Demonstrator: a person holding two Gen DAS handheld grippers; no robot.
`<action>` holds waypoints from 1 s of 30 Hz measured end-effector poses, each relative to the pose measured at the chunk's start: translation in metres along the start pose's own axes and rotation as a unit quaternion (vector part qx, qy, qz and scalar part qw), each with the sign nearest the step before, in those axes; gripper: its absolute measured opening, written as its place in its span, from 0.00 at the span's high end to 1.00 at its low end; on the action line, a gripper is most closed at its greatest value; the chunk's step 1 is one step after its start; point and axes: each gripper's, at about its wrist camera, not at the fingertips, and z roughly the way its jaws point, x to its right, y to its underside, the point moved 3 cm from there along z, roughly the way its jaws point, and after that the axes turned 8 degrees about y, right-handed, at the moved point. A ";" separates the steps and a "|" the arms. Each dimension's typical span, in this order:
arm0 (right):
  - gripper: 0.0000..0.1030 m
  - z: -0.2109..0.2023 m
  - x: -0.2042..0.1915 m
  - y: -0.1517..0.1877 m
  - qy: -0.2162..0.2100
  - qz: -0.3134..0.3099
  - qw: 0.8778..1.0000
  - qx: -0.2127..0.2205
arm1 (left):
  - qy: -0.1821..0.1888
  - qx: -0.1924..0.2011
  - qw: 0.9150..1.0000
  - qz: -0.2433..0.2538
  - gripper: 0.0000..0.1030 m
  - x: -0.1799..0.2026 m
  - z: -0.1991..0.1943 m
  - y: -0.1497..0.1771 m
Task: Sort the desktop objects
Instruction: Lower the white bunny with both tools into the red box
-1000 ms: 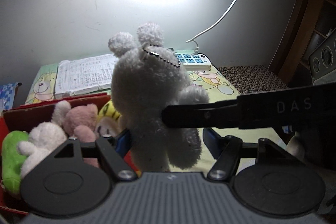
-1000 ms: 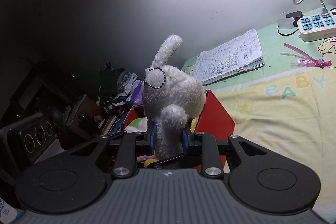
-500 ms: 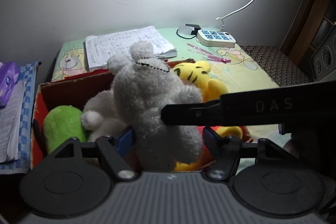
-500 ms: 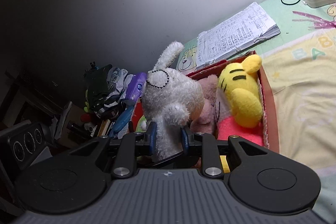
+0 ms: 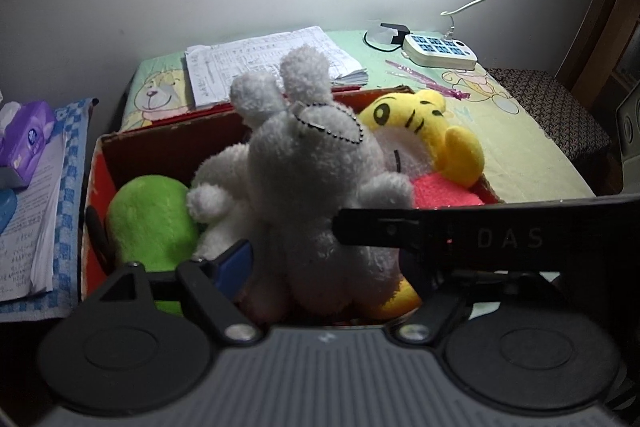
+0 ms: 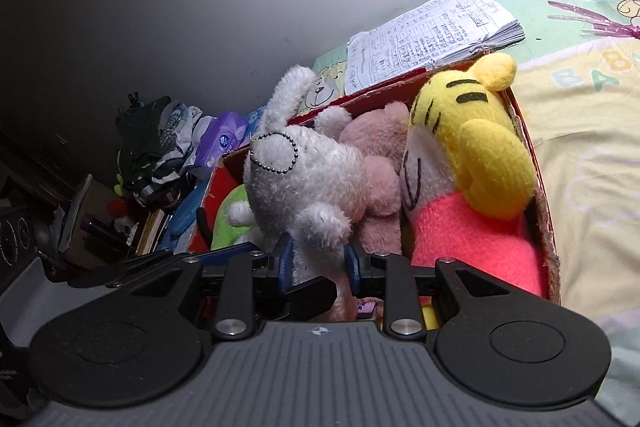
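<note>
My right gripper [image 6: 318, 261] reaches forward over the near edge of the red cardboard box [image 6: 538, 187], its blue-padded fingers [image 6: 285, 259] pinched against the lower body of the fluffy white plush rabbit with a bead-chain loop [image 6: 304, 183]. My left gripper [image 5: 320, 259] is level with it, jaws set wide on either side of the same toy — only the left blue pad [image 5: 234, 261] shows, just beside the fur; contact I cannot confirm. The right gripper's black finger crosses that view at the rabbit's flank.

The rabbit stands upright, long axis vertical, ears [image 5: 280, 87] up toward the wall, legs down inside the box. It sits between the green plush toy [image 5: 150, 223] and the yellow tiger-striped plush in a pink top [image 6: 468, 163], with a pink plush bear [image 6: 380, 163] behind.
</note>
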 end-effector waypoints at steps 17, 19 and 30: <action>0.64 -0.047 -0.015 0.001 0.012 0.002 0.998 0.065 | -0.042 -0.014 0.999 -0.029 0.13 -0.005 -0.037 0.003; 0.64 -0.050 -0.017 0.001 0.033 -0.005 0.997 0.071 | -0.051 -0.011 0.998 -0.031 0.11 -0.005 -0.042 0.004; 0.64 -0.051 -0.036 0.009 0.144 -0.067 0.984 0.084 | -0.114 0.000 0.992 -0.057 0.10 -0.012 -0.064 0.012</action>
